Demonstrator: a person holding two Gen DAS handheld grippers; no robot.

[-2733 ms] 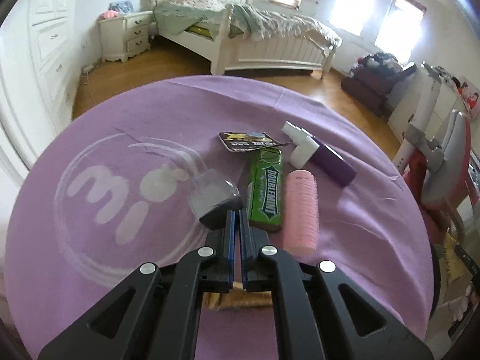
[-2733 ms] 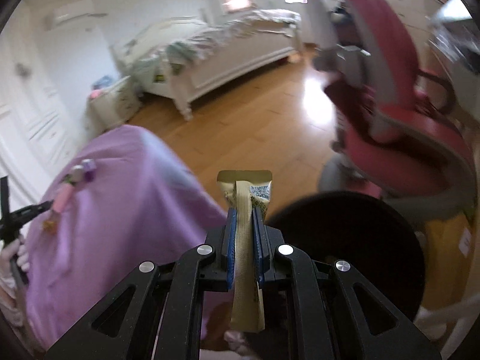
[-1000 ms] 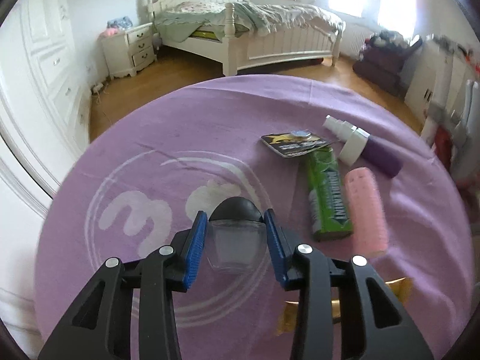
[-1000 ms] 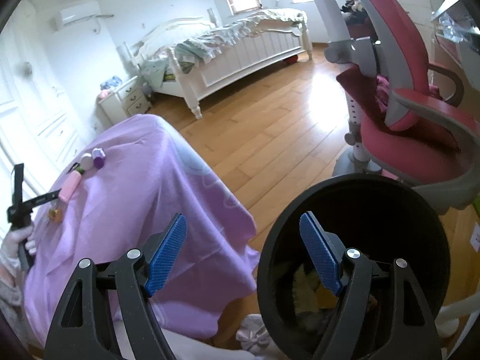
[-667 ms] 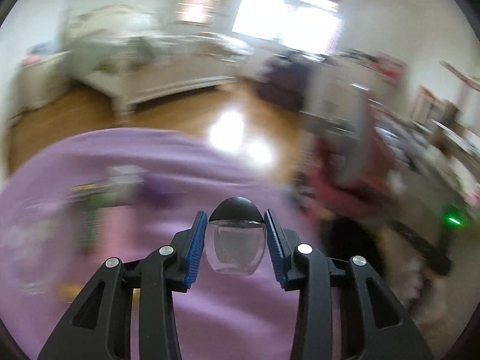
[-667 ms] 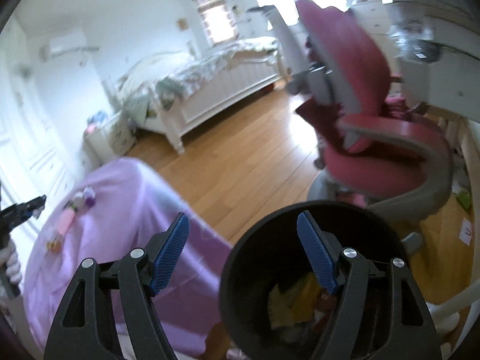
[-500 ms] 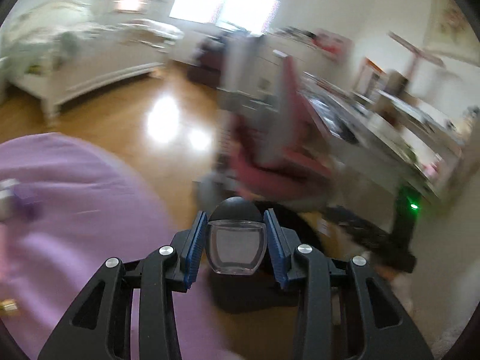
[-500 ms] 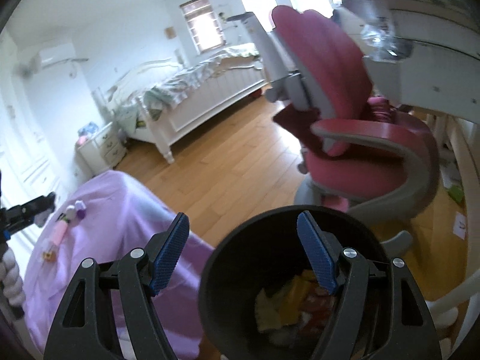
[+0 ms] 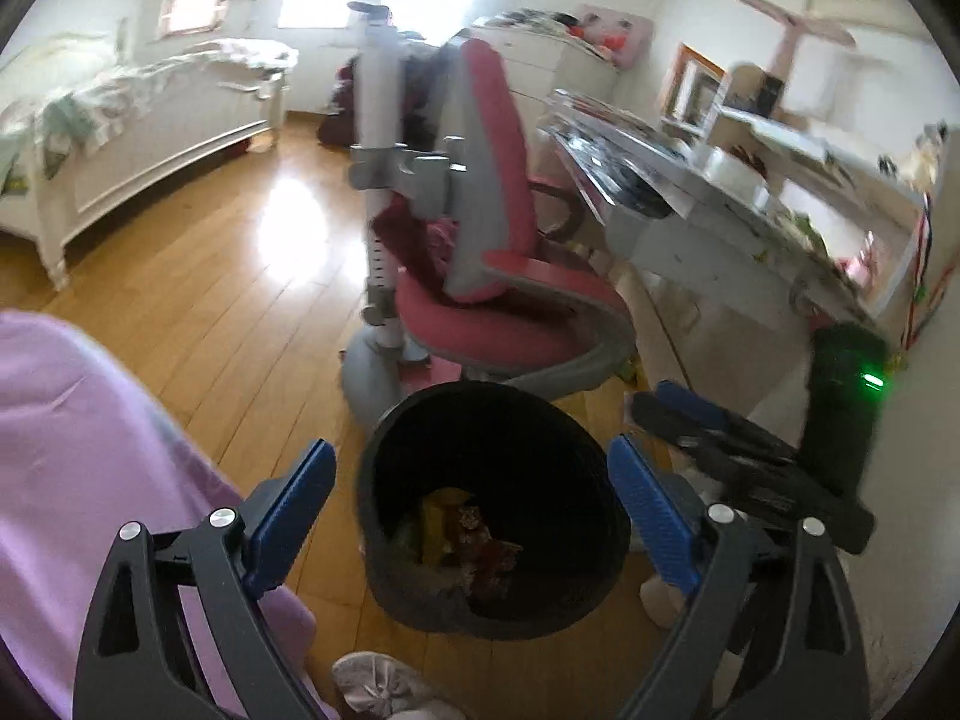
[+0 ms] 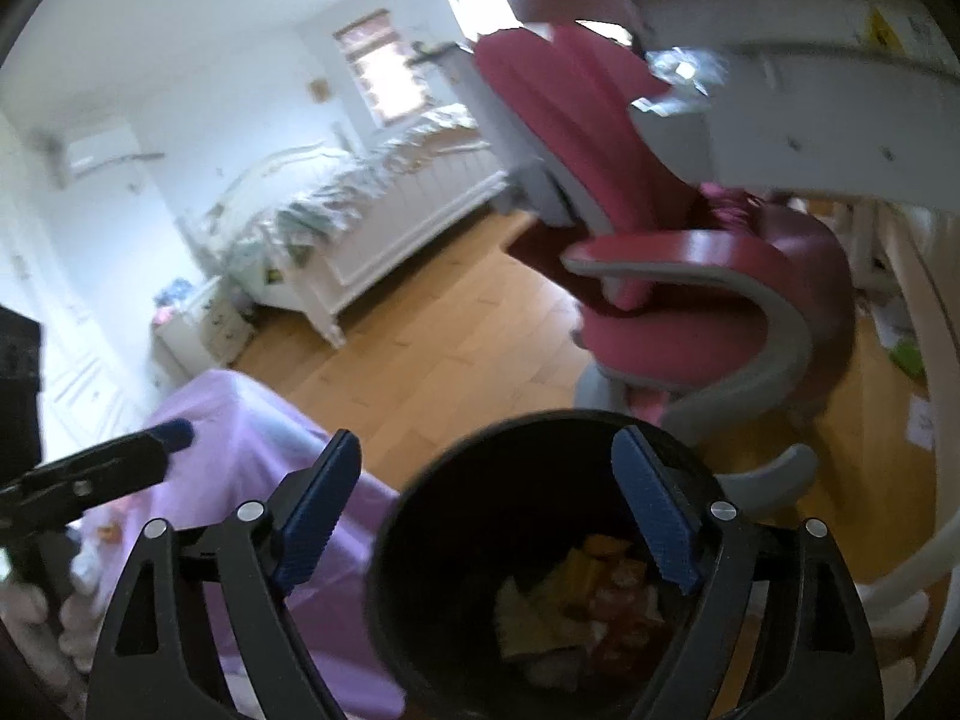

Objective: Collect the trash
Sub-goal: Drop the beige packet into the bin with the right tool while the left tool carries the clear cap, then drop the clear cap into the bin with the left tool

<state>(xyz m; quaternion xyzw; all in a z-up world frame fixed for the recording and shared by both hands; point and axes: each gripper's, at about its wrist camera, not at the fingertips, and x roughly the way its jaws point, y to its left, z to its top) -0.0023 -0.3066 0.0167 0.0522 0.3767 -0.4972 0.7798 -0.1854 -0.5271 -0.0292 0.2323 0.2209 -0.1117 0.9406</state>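
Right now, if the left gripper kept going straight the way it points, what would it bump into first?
Probably the black bin. The left gripper, its jaws opening with nothing between them, aims down into the bin's mouth, so it would likely meet the trash inside, though depth is unclear.

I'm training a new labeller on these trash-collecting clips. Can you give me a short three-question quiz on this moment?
1. True or false: the left gripper has a wrapper pinched between its fingers.
2. What does the black bin stand on? A) the purple cloth B) the wooden floor C) the pink chair
3. Fill in: seen from the left wrist, the right gripper reaches in from the ____ side of the picture.

Key
1. False. The left gripper's jaws are opening, with nothing between them, above the bin.
2. B. The bin stands on the wooden floor, between the purple cloth and the pink chair.
3. Right.
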